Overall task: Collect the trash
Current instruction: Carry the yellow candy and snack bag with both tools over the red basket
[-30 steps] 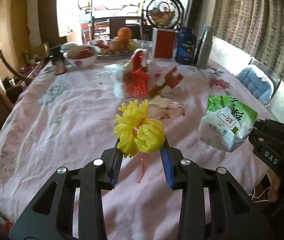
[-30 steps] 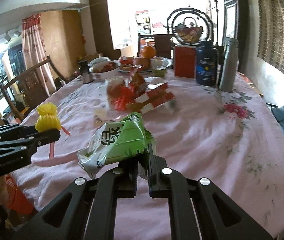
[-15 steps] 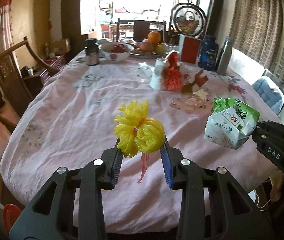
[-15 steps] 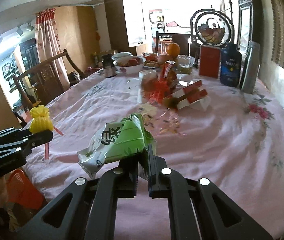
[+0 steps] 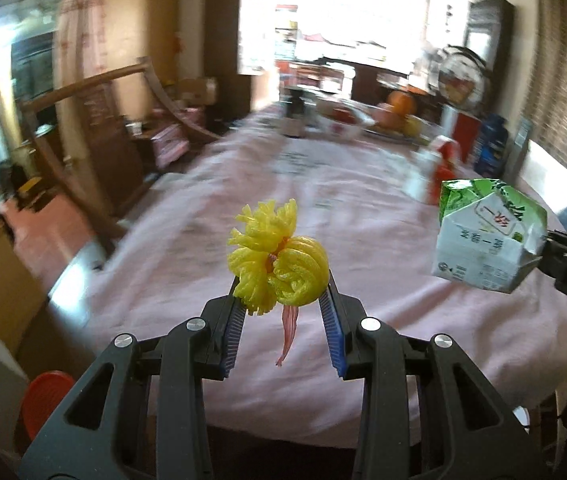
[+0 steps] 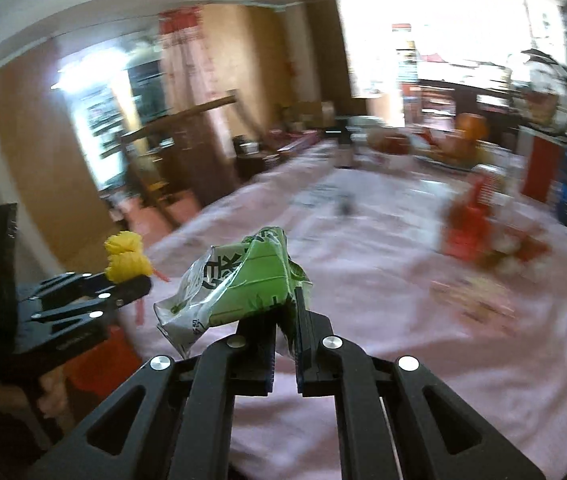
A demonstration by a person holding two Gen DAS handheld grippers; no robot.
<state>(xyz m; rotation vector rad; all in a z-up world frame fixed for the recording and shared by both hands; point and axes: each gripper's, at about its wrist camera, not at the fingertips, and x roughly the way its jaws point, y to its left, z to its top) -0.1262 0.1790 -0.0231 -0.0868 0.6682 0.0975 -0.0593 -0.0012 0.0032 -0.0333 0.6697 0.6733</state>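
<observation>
At far left a red bin [image 5: 45, 404] has come into the left wrist view below the bench [image 5: 323, 216] edge, where a second ago only cloth showed; both views have swung away from the bench middle and blurred, which suggests the carry to the bin is under way. The left tongs [image 5: 281, 312] stay clenched on the yellow net [image 5: 279, 270], its red tie [image 5: 288, 330] dangling, held in the air over the near bench edge. To the right, the right tongs [image 6: 285, 320] stay pinched nearly closed on a flap of the green carton [image 6: 239, 284], also aloft. The left view shows the carton's white printed base [image 5: 483, 248]; the right view hides that, but shows more litter [image 6: 479, 232] left on the bench, so collecting looks unfinished.
</observation>
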